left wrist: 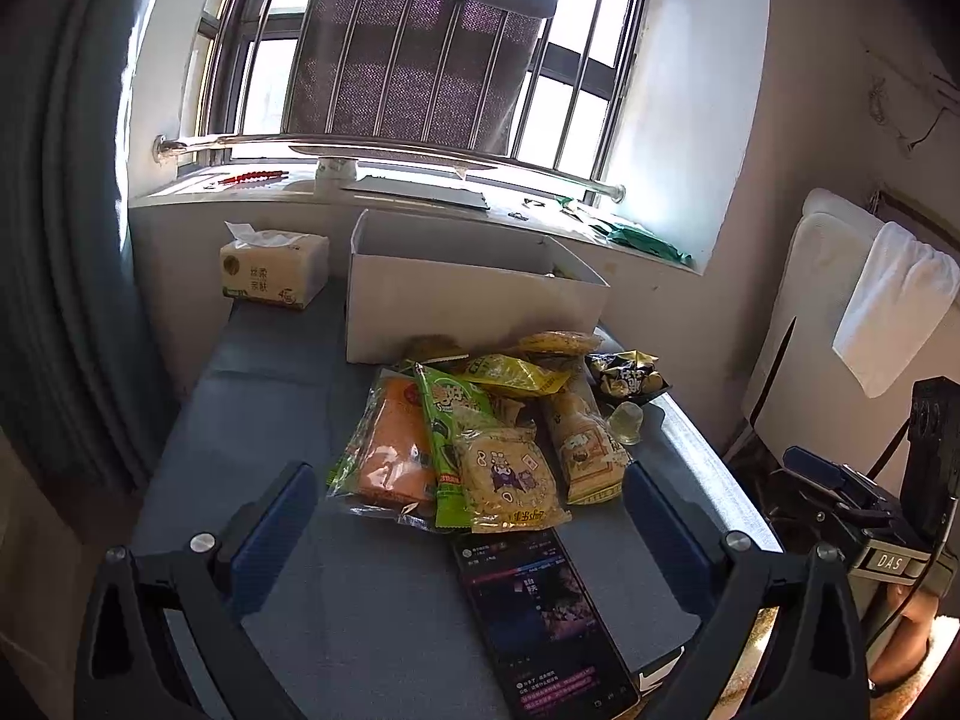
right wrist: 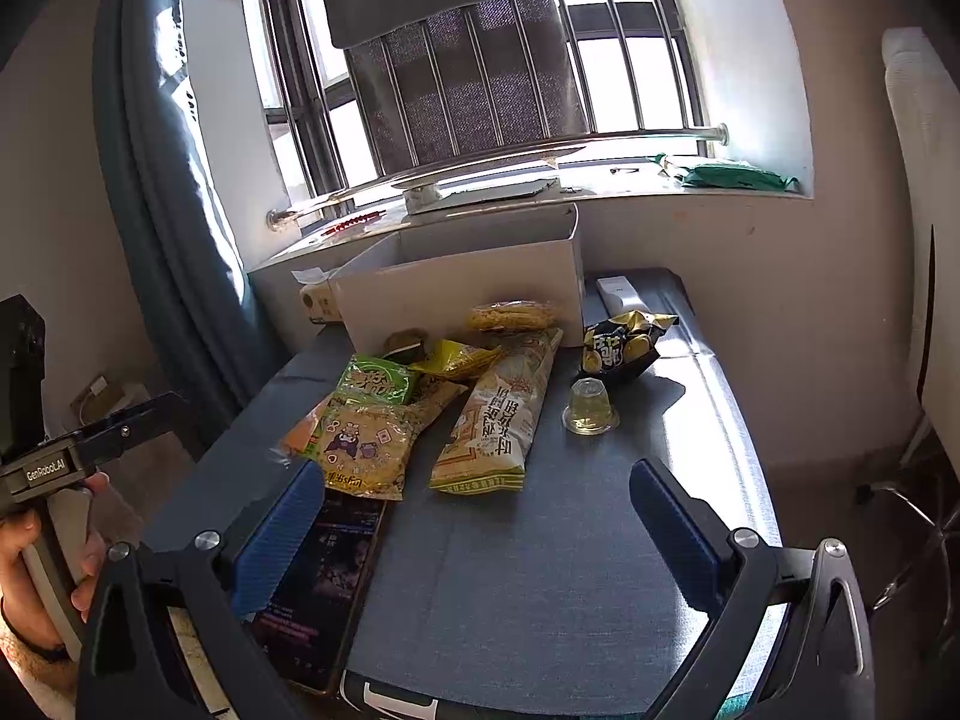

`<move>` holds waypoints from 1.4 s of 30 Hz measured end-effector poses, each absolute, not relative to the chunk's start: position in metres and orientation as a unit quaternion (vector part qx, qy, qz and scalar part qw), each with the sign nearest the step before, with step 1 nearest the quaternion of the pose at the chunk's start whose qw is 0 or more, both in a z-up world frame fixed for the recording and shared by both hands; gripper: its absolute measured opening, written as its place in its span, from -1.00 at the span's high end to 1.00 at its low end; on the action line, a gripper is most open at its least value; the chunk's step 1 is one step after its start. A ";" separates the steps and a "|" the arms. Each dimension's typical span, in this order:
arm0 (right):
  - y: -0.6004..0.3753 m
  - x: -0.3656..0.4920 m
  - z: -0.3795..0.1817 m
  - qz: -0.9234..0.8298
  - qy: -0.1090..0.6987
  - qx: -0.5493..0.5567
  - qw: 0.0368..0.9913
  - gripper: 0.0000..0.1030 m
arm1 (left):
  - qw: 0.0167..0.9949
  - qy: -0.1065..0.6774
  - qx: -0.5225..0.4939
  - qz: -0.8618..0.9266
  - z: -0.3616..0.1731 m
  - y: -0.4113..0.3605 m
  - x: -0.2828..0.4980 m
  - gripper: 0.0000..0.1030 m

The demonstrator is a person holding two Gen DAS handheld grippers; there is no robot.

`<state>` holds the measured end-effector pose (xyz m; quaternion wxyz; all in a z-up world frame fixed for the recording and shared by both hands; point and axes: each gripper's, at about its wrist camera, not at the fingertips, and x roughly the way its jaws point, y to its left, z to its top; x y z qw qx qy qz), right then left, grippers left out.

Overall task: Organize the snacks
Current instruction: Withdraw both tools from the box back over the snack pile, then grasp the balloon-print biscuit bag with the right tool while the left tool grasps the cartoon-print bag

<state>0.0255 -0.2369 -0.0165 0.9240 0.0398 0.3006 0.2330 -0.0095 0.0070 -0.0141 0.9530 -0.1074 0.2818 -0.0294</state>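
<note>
A pile of snack packets lies on the blue-grey table (left wrist: 252, 420), in front of a white open box (left wrist: 468, 294) (right wrist: 456, 288). It holds an orange packet (left wrist: 393, 450), a green packet (left wrist: 447, 438) (right wrist: 375, 381), a yellow biscuit packet (left wrist: 510, 477) (right wrist: 366, 444), and a long cream packet (right wrist: 501, 414) (left wrist: 585, 450). A black-and-gold bag (right wrist: 621, 348) (left wrist: 627, 378) and a clear jelly cup (right wrist: 591, 408) (left wrist: 625, 423) sit to the right. My left gripper (left wrist: 471, 516) is open and empty, just short of the pile. My right gripper (right wrist: 474, 516) is open and empty, near the cream packet.
A phone (left wrist: 540, 618) (right wrist: 318, 588) with a lit screen lies at the table's near edge. A tissue pack (left wrist: 273, 270) stands left of the box. A white remote (right wrist: 618, 294) lies behind the black bag. A window sill and curtain are behind.
</note>
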 end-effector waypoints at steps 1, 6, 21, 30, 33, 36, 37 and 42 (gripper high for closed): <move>-0.237 0.026 -0.017 0.234 0.303 0.041 0.923 -1.00 | 0.953 0.282 -0.107 -0.032 -0.014 0.006 -0.010 -1.00; -0.237 0.030 -0.021 0.235 0.315 0.045 0.918 -1.00 | 0.953 0.283 -0.099 -0.033 -0.014 0.003 -0.010 -1.00; -0.209 0.117 -0.044 0.270 0.385 0.067 0.880 -1.00 | 0.953 0.284 -0.099 -0.032 -0.016 0.004 -0.012 -1.00; -0.169 0.196 -0.093 0.235 0.486 0.060 0.839 -1.00 | 0.952 0.288 -0.102 -0.027 -0.018 0.008 -0.013 -1.00; -0.162 0.206 -0.103 0.228 0.501 0.057 0.833 -0.99 | 0.951 0.291 -0.099 -0.025 -0.020 0.009 -0.012 -1.00; -0.155 0.207 -0.106 0.211 0.504 0.033 0.837 -0.50 | 0.949 0.298 -0.101 -0.028 -0.023 0.009 -0.010 -1.00; -0.154 0.206 -0.105 0.208 0.504 0.024 0.838 -0.20 | 0.949 0.299 -0.101 -0.028 -0.024 0.009 -0.009 -1.00; -0.162 0.198 -0.098 0.210 0.507 0.031 0.835 0.19 | 0.948 0.302 -0.093 -0.035 -0.025 0.003 -0.007 -1.00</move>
